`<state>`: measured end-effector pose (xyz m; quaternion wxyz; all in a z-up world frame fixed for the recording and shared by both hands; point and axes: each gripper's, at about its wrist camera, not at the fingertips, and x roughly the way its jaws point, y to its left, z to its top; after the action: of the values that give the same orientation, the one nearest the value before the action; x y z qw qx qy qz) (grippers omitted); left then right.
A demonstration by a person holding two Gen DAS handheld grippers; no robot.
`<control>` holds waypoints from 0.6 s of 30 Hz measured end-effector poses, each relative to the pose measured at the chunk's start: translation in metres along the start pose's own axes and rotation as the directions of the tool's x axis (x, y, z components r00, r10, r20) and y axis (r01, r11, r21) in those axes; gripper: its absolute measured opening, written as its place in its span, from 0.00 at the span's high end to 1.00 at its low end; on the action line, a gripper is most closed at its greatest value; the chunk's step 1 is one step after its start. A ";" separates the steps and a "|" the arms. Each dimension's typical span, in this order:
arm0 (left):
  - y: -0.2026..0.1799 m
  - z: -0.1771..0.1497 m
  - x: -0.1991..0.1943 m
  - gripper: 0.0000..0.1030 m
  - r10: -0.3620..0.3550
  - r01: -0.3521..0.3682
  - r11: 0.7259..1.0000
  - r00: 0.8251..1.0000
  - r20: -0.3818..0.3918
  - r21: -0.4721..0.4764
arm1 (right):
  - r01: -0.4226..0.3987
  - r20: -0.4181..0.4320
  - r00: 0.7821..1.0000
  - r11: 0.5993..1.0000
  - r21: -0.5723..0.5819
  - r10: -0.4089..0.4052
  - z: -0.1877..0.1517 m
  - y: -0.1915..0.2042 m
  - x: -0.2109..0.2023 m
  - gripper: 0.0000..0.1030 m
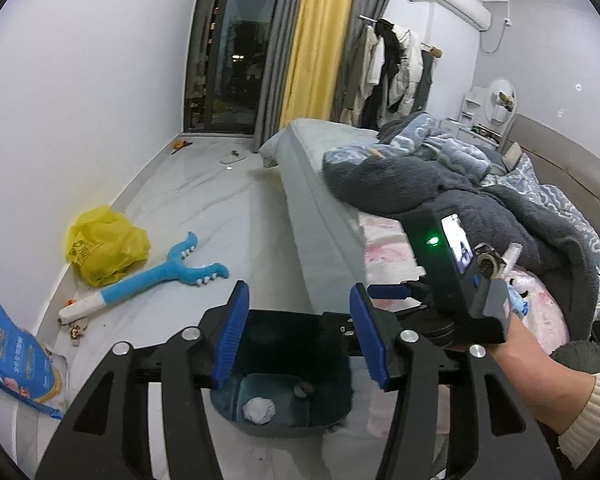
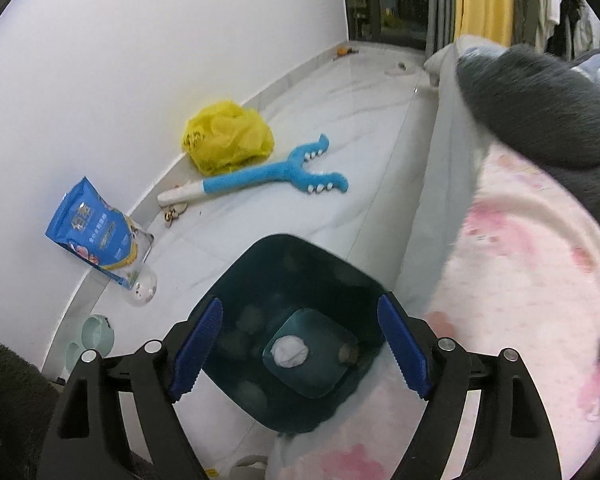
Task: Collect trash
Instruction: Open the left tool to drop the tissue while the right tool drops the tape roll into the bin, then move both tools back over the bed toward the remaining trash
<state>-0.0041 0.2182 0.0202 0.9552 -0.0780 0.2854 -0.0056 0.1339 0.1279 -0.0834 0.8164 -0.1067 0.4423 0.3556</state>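
Note:
A dark teal trash bin (image 2: pixel 260 280) stands on the floor beside the bed, straight below both grippers. At its bottom lie a crumpled white paper ball (image 2: pixel 289 352) and a small brown scrap (image 2: pixel 348 354). My right gripper (image 2: pixel 300 348) hangs open over the bin's mouth with nothing between its blue pads. In the left wrist view my left gripper (image 1: pixel 302 336) also stands open and empty above the bin (image 1: pixel 332 384), with the paper ball (image 1: pixel 259 410) visible below. A person's hand (image 1: pixel 512 356) holds the other gripper at the right.
Along the wall lie a yellow plastic bag (image 2: pixel 228 136), a blue forked plush stick (image 2: pixel 268 180), a blue pouch (image 2: pixel 96 232), a clear cup (image 2: pixel 142 288) and a pale green bowl (image 2: pixel 96 336). The bed (image 2: pixel 532 280), with a pink sheet and a grey blanket (image 1: pixel 440 184), borders the right.

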 end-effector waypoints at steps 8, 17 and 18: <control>-0.026 0.007 0.011 0.34 -0.074 0.074 0.997 0.997 0.001 -0.002 | 0.028 0.082 0.996 0.999 0.023 -0.030 -0.009 -0.036 -0.044 0.19; -0.057 0.013 0.036 0.32 -0.175 0.175 0.984 0.984 -0.020 -0.010 | 0.140 0.108 0.984 0.989 0.054 -0.145 -0.029 -0.081 -0.085 0.18; -0.061 0.013 0.038 0.31 -0.181 0.181 0.984 0.983 -0.022 -0.008 | 0.158 0.111 0.980 0.986 0.053 -0.163 -0.032 -0.086 -0.089 0.17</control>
<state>0.0370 0.1578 0.0192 0.9473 -0.1064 0.2877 -0.0923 0.1396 0.0069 -0.0428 0.8687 -0.1032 0.3921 0.2845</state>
